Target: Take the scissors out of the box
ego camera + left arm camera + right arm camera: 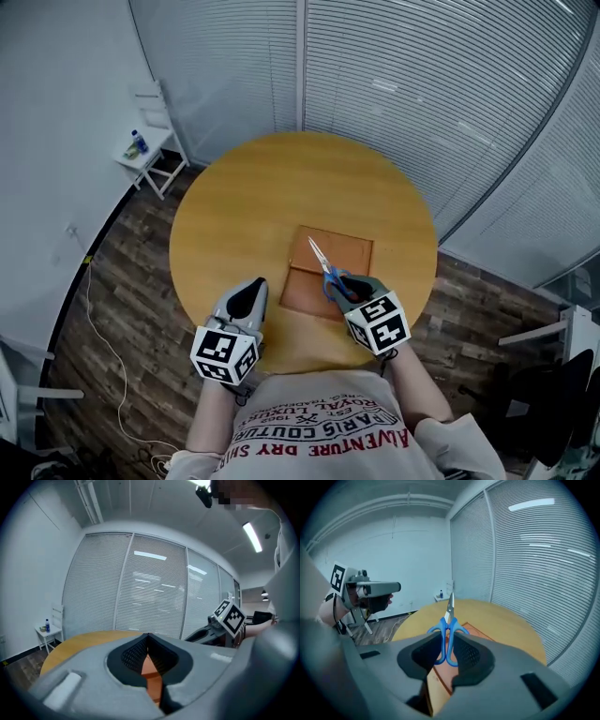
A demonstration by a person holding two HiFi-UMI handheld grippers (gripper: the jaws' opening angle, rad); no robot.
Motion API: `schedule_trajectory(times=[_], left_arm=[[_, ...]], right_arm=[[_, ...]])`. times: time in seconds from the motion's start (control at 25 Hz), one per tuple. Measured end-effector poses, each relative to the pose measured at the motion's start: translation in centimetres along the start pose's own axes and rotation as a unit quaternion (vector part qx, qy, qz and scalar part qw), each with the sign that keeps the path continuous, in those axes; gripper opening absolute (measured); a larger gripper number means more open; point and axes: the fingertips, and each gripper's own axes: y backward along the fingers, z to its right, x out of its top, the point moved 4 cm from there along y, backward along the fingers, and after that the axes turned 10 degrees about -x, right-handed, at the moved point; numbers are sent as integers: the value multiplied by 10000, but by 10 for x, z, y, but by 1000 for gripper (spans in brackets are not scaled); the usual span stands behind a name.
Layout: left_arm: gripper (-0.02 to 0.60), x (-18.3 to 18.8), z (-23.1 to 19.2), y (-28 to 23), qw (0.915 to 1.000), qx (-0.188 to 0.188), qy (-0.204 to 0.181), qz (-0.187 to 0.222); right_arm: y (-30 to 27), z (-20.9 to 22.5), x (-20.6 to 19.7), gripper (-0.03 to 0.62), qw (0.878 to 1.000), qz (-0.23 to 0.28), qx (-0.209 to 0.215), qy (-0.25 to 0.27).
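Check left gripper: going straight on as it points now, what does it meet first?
Probably nothing close: the left gripper points nearly level over the round table, so the window blinds come first; depth is unclear.

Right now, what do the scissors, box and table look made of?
Scissors: bright, glinting blades, likely steel; smooth blue finger loops, probably plastic.
Box: flat, matte, reddish-brown, with a seam line across it. It may be leatherette or card; I can't tell which.
Table: even yellow-brown top with a soft sheen, so wood or wood-look laminate.
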Motion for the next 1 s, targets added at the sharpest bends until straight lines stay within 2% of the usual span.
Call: schedule_trajectory(times=[0.12,0.24,0.6,0.72,1.0], left_arm=[[9,8,8,0,9999,-93,-30,91],[9,14,13,0,9997,-176,-34,178],[9,24,19,7,9992,-206,-9,345],[9,26,21,7,9991,-227,4,372],[9,23,24,4,9989,-358,-16,286]], right_arm=[[25,9,12,90,9976,561,-168,-382],[46,19,23,89,9897,1166,-433,-706],[96,27,31,90,9631,2190,-1348,-796],[105,26,31,89,9550,2400,-1546,-806],[105,19,34,89,9519,2482,-1621,-775]])
